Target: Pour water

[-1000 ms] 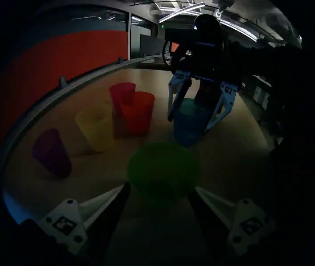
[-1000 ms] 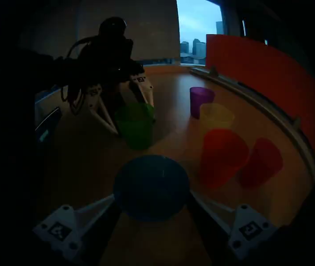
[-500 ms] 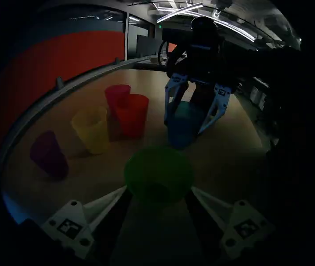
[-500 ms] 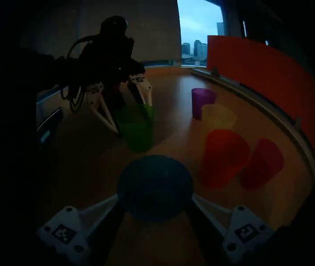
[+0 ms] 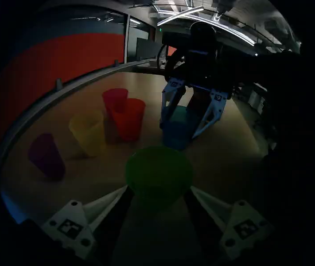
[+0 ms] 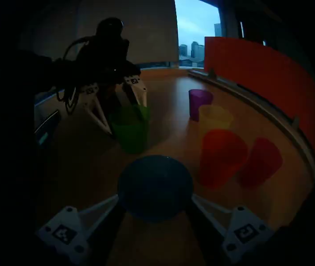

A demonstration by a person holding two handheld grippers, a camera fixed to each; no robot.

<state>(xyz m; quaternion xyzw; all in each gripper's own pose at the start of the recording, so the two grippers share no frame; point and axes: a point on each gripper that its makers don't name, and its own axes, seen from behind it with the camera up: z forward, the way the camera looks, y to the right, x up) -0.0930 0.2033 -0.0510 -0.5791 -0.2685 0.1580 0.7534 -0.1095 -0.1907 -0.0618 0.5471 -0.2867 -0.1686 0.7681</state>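
Note:
In the left gripper view my left gripper [image 5: 158,191] is shut on a green cup [image 5: 159,170], upright between its two fingers. Beyond it my right gripper [image 5: 178,131] grips a blue cup [image 5: 175,133] just above the wooden table [image 5: 228,155]. In the right gripper view that blue cup [image 6: 155,186] sits between the fingers of my right gripper [image 6: 156,198]. Farther off, the left gripper [image 6: 128,122] straddles the green cup [image 6: 130,131]. The two cups stand upright, facing each other a short way apart. The light is dim, so I cannot see any water.
Several other cups stand in a row on the table: purple [image 5: 46,155], yellow [image 5: 87,131], red [image 5: 128,117] and crimson [image 5: 114,99]. An orange wall panel [image 6: 263,75] behind a rail borders that side. The person's dark arms reach in behind each far gripper.
Both held cups have shifted only slightly. In the left gripper view the right gripper and blue cup have drifted a little left and farther off, and the green cup sits a bit higher.

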